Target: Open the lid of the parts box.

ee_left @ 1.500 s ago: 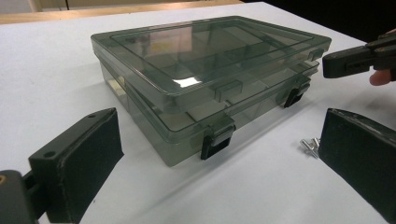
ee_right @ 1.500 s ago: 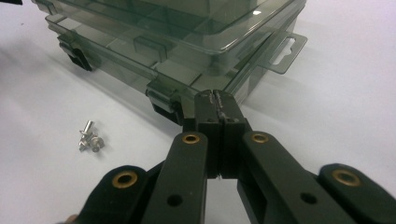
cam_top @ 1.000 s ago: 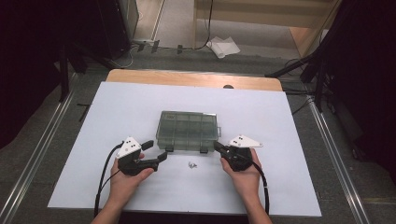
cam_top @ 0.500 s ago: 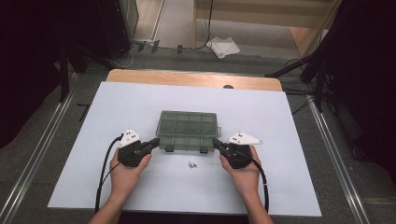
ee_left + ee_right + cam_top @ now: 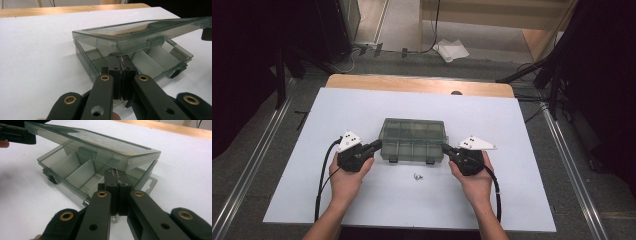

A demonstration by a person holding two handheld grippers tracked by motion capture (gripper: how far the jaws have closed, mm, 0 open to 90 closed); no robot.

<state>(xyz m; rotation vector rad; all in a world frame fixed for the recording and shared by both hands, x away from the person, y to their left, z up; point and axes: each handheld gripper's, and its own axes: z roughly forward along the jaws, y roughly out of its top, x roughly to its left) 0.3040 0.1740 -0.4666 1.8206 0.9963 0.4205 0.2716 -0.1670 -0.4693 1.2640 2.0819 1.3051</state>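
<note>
Just above the closed tips of the left gripper (image 5: 121, 58), pads pressed flat together with nothing between, sits the short edge of the smoky clear lid (image 5: 130, 33), propped partway open. Same on the other side: right gripper (image 5: 115, 173) shut tight, empty, its tips tucked beneath the opposite short edge. Carrying the lid on top of the fingers rather than pinching it, so keep both sets of tips level and raise them together; letting one end lead would likely twist the thin plastic or let it slide off.

Directly under and just past the tips, the divided base (image 5: 150, 60) of the box, resting on the white table (image 5: 362, 105) between the two grippers. Avoid dragging the fingers against its wall, since a light empty tray would probably tip up or skate away. Better to sweep upward and away from the hands, following the arc of the hinge along the edge farthest from the fingers.

Behind the tips, towards the wrists, a few small loose screws (image 5: 417, 176) lying on the table, well clear of the box; no need to disturb them.

Beyond the far end of the lid, seen from either gripper, the other gripper holding its side up.
</note>
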